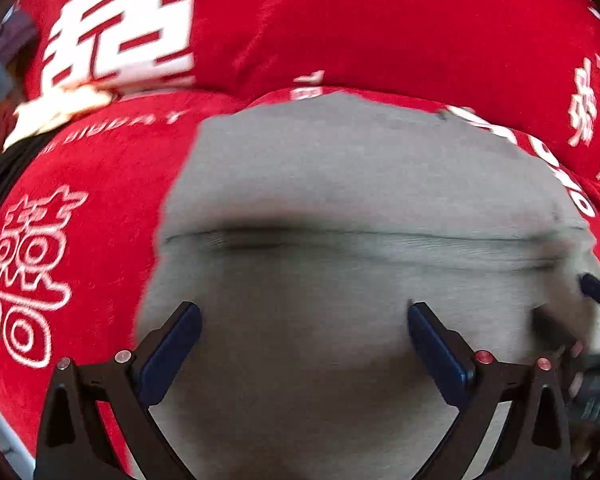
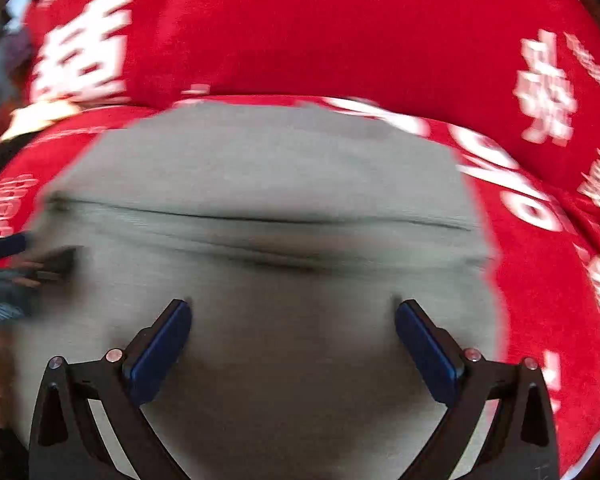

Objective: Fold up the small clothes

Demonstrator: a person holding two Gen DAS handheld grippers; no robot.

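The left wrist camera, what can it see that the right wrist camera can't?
Only the left wrist view shows the outlined white double-happiness character on the red cloth, and the right gripper's blue tip at its right edge. Only the right wrist view shows the left gripper's tip at its left edge. Both show the grey garment lying on the red printed cloth, with open fingers over it.

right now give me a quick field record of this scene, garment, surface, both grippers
garment: grey garment lying flat, a seam or fold line running across it
surface: red cloth with white printed characters, under and around the garment
left gripper: open, over the garment, nothing between its fingers
right gripper: open, over the garment, nothing held
image quality: motion blur in both views
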